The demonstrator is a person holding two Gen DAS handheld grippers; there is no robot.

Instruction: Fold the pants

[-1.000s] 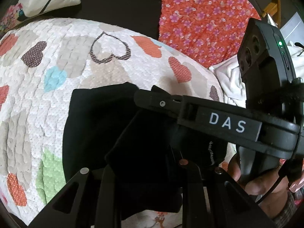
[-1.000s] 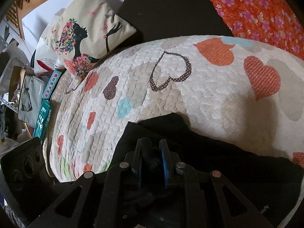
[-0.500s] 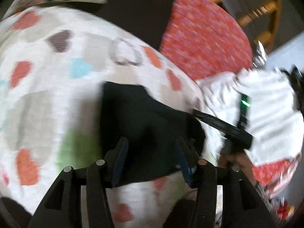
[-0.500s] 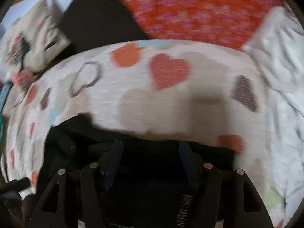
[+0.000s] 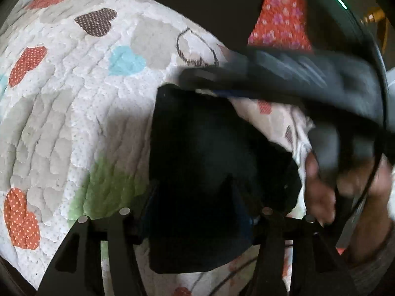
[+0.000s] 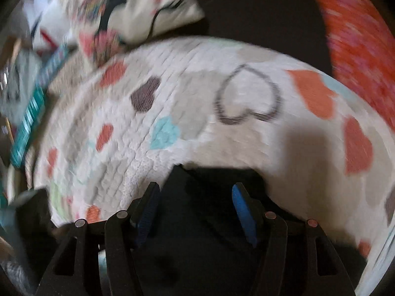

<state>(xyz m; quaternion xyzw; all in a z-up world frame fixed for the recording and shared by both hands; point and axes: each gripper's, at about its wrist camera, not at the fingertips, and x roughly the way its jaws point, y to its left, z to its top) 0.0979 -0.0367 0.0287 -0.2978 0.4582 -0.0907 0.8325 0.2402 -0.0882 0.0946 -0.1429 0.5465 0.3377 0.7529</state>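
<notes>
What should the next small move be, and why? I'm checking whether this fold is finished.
Probably lift both grippers clear. The black pants lie in a compact bundle on the heart quilt, and the left gripper and right gripper both stand open, gripping nothing. Blur hides whether an edge needs tidying.

We saw the black pants [image 5: 197,153] bunched on the heart-print quilt [image 5: 74,98], left gripper [image 5: 197,209] spread wide around them; right gripper [image 5: 284,79] blurred, crossing above, hand [image 5: 328,192] gripping it.
</notes>
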